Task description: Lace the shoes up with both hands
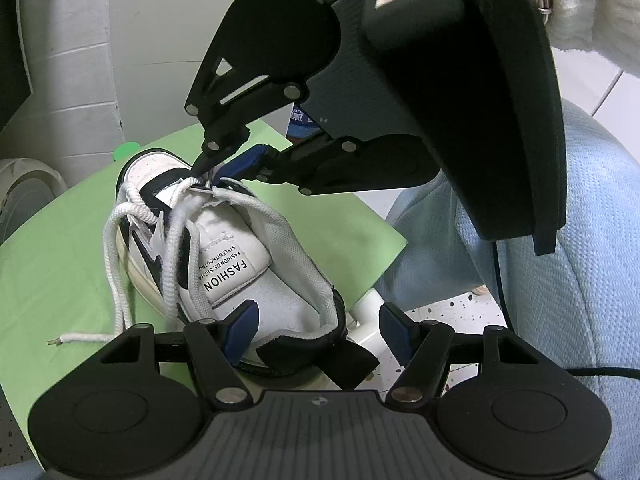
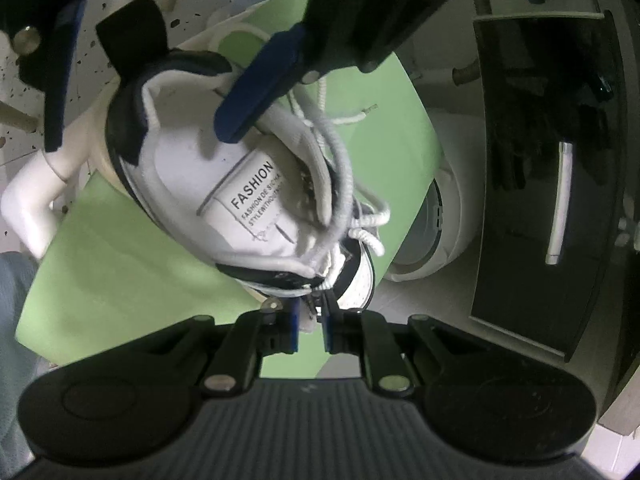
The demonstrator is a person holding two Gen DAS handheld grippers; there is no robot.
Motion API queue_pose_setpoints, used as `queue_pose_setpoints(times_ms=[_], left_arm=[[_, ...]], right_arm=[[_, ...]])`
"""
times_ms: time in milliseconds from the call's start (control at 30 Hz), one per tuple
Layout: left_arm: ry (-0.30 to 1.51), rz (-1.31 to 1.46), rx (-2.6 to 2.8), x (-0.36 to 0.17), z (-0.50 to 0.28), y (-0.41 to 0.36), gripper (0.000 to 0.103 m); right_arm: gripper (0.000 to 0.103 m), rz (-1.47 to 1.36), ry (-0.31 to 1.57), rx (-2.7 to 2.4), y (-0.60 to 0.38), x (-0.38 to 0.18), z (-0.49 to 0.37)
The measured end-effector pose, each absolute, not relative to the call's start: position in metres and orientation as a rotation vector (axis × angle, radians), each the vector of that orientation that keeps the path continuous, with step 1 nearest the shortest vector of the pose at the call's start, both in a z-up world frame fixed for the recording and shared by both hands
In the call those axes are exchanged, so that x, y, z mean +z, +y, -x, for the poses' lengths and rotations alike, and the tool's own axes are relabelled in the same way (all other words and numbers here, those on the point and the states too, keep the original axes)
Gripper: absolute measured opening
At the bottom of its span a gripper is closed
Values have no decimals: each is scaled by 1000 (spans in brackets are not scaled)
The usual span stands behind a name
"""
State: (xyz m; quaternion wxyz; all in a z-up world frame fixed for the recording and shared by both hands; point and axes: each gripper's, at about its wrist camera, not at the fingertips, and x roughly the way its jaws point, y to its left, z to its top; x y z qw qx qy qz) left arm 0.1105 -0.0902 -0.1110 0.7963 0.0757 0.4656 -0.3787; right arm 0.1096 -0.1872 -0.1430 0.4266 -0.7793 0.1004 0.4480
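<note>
A white shoe point(image 1: 240, 248) with black trim and a "FASHION" tongue label lies on a green table point(image 1: 60, 272). Its heel sits between the fingers of my left gripper point(image 1: 318, 332). That gripper is open: one blue pad point(image 1: 240, 332) rests by the collar, the other stands clear of the heel. My right gripper point(image 1: 212, 170) comes down at the toe end of the eyelets, shut on a short bit of white lace point(image 2: 310, 314). In the right wrist view its pads point(image 2: 294, 328) pinch that lace just past the shoe point(image 2: 240, 184). Loose lace point(image 1: 116, 232) loops over the shoe's side, its free end point(image 1: 56, 340) on the table.
A person's leg in light blue cloth point(image 1: 560, 280) is close to the table's right edge, with a white sleeve point(image 1: 592, 20) above. A white pipe leg point(image 2: 28, 208) shows under the table. A black cabinet point(image 2: 540, 160) and a white round appliance point(image 2: 440, 220) stand beyond.
</note>
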Motion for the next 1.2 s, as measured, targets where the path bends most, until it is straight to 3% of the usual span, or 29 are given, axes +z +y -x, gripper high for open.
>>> queue_pose_setpoints(times_ms=[33,67,333,467,833,1200], left_arm=[[1001,-162,-813,-111,-110,-90,66],[1001,-162,-812,-111,-110,-90,66],[1003,-157,-811,-112,-112,-89,66],[1004,-156,-810,-117,-112,-90,66],[1000,-151,-809,-115,-108,-92,66],[987,-140,-805,-111,-103,-87,66]], right_arm=[[4,1943,257,1116,-186,-144,-110],[3,1924,284,1111,-184,-144,-111],[5,1280,717,906,-167,-113,-155],[5,922,833,772,-173,-106,-178],[5,184,947,480,-221,-107,-191],[7,-99,950,369,-247,-107,-199]])
